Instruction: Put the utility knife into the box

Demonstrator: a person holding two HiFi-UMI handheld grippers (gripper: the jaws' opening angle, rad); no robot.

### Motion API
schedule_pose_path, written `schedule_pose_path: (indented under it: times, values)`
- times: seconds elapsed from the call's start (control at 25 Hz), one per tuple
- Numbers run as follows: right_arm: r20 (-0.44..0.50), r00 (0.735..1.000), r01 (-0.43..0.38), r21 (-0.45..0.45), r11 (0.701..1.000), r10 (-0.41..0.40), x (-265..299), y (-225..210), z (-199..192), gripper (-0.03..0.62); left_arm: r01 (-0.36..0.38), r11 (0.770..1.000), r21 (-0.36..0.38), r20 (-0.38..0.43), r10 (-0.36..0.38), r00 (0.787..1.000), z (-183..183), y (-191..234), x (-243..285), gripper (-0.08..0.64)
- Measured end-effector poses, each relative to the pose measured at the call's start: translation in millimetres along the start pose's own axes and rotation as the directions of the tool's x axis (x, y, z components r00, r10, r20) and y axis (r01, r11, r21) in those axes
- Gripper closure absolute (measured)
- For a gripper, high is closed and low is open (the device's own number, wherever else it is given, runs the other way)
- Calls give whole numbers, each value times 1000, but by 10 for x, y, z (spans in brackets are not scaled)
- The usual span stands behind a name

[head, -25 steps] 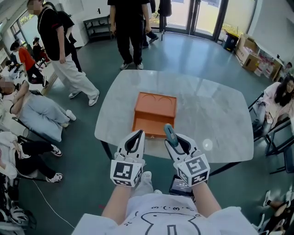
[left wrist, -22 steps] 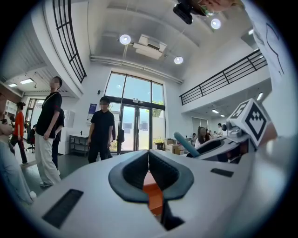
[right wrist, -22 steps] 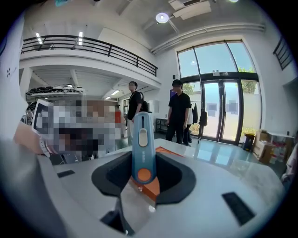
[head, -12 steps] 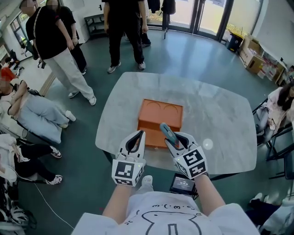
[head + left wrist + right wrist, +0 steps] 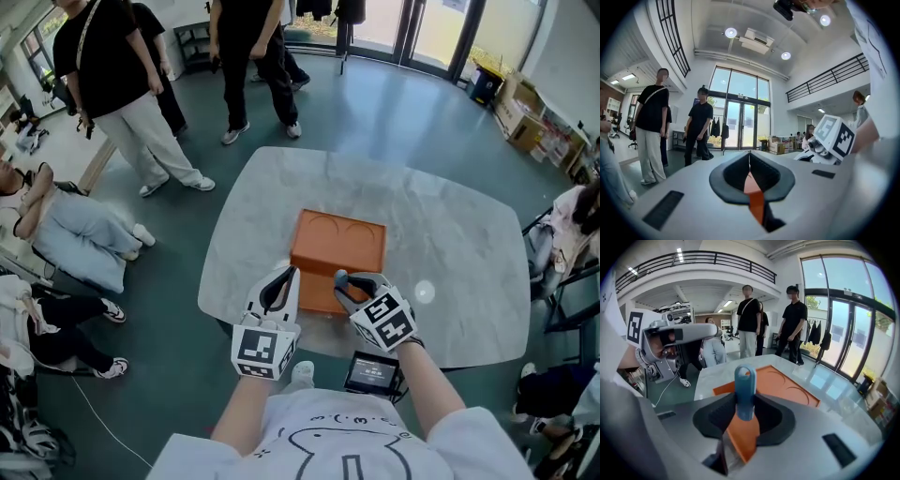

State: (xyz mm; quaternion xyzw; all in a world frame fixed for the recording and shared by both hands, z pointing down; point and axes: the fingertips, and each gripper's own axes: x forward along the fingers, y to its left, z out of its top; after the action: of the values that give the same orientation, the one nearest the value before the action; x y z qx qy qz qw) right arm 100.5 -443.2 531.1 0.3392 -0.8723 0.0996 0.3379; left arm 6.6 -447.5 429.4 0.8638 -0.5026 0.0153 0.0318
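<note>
An orange box (image 5: 339, 244) with two half-round marks on its top lies on the marble table (image 5: 450, 234). My right gripper (image 5: 352, 282) is shut on the blue utility knife (image 5: 341, 278), tilted down over the box's near edge. In the right gripper view the knife (image 5: 745, 380) stands upright between the pads of the right gripper (image 5: 745, 409) with the box (image 5: 785, 386) just beyond; these jaws have just been closing on it. My left gripper (image 5: 283, 276) hovers at the box's near left corner. Its pads (image 5: 733, 176) meet at the tips with nothing held; orange shows below them.
Several people stand beyond the table's far side (image 5: 122, 84) and others sit at the left (image 5: 66, 225). A small screen device (image 5: 373, 372) sits below the near table edge. Boxes (image 5: 525, 131) are stacked at the far right.
Both grippers have moved forward to the box's near edge. The right one has tipped downward with the knife, which pointed up over the table edge before.
</note>
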Motion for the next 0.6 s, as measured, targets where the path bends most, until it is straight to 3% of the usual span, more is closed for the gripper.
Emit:
schedule_pose_path:
  times: [0.32,0.6]
  values:
    - [-113,992,-56,-4,998,55,394,-38,-242,462,-7,1000,-17,-24,7,1000,-113,131,87,545]
    - [-262,956,-139,5,990,135,646,6,-488,462,-8,1000,-20,-41,7,999,-199,203,112,545]
